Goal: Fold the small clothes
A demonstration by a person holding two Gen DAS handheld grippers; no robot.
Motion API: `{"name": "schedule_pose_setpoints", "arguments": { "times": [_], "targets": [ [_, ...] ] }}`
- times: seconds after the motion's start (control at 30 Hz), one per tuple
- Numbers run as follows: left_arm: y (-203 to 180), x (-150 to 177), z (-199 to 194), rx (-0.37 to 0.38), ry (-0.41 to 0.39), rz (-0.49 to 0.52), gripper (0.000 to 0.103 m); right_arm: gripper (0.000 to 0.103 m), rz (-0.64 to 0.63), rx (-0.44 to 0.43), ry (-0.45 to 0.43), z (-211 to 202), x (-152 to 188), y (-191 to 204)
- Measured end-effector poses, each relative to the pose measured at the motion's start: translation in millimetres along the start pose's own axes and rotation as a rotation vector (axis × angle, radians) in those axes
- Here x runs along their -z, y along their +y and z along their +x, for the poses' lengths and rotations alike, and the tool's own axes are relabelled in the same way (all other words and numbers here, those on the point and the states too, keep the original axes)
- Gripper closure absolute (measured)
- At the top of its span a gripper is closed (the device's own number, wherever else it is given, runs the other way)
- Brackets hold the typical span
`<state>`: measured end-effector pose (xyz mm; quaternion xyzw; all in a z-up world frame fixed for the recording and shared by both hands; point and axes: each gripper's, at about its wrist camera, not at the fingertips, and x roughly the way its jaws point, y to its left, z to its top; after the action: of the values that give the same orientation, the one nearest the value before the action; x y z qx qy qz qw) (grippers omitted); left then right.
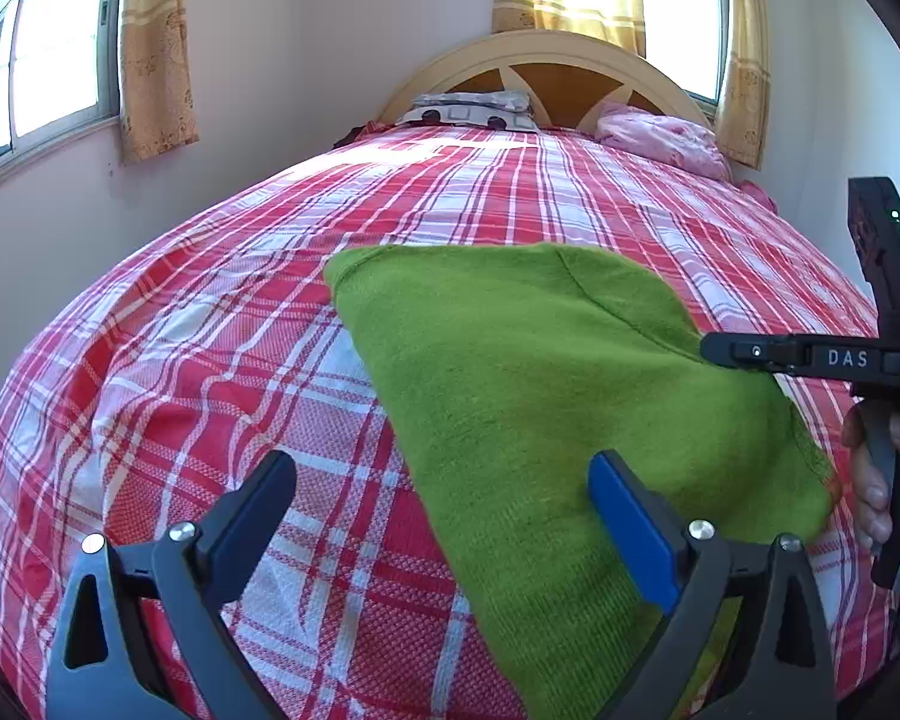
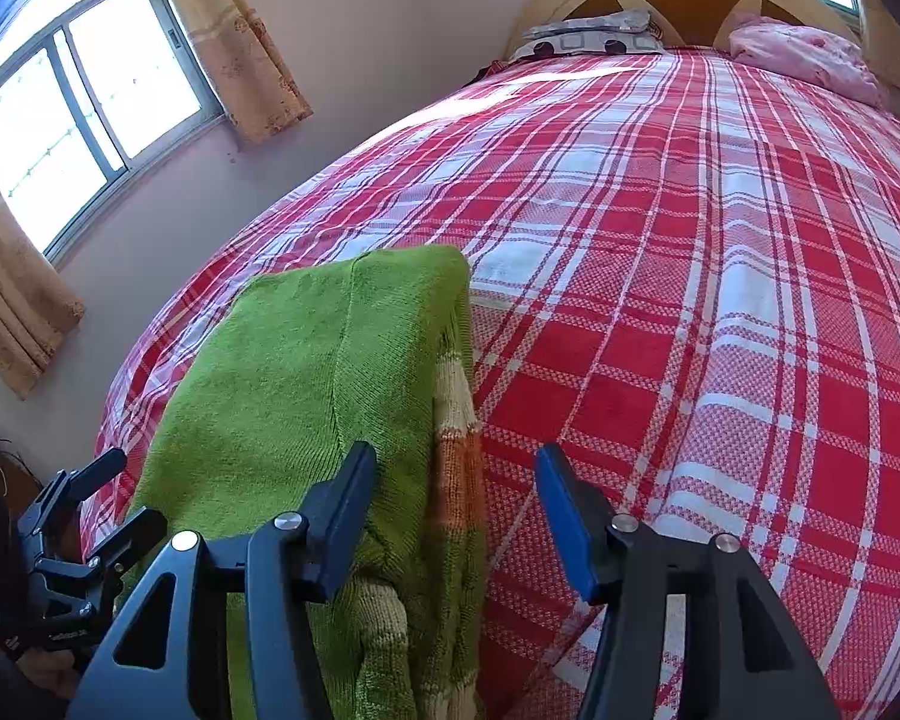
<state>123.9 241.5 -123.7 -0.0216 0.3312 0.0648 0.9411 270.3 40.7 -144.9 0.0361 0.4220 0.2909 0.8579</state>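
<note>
A green sweater point(image 1: 528, 396) lies folded flat on the red plaid bed point(image 1: 210, 330), near its foot, its striped cream-and-orange edge turned under on your right. Your left tool point(image 1: 444, 510) stands wide open over the sweater's left border, gripping nothing. Your right tool point(image 2: 456, 510) is likewise open, straddling the striped edge without pinching it. Both appear placed at opposite borders so that you can judge or begin the next fold.

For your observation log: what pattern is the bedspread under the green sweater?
Red-and-white plaid bedspread, clearest in the right wrist view.
</note>
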Motion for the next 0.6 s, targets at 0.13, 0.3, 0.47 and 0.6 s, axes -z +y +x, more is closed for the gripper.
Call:
{"name": "schedule_pose_setpoints", "arguments": {
  "times": [0.13, 0.3, 0.47, 0.6],
  "targets": [
    [-5, 0, -1, 0.0, 0.0, 0.009, 0.003, 0.038, -0.003, 0.031, 0.003, 0, 5, -1],
    [-5, 1, -6, 0.007, 0.014, 0.002, 0.003, 0.037, 0.011, 0.06, -0.019, -19, 8, -1],
    [-6, -10, -41, 0.008, -0.057, -0.003, 0.003, 0.037, -0.044, 0.047, -0.141, -72, 12, 21],
    [-11, -20, -73, 0.013, -0.149, 0.013, 0.0, 0.037, -0.147, 0.07, -0.196, -105, 24, 47]
  ]
}}
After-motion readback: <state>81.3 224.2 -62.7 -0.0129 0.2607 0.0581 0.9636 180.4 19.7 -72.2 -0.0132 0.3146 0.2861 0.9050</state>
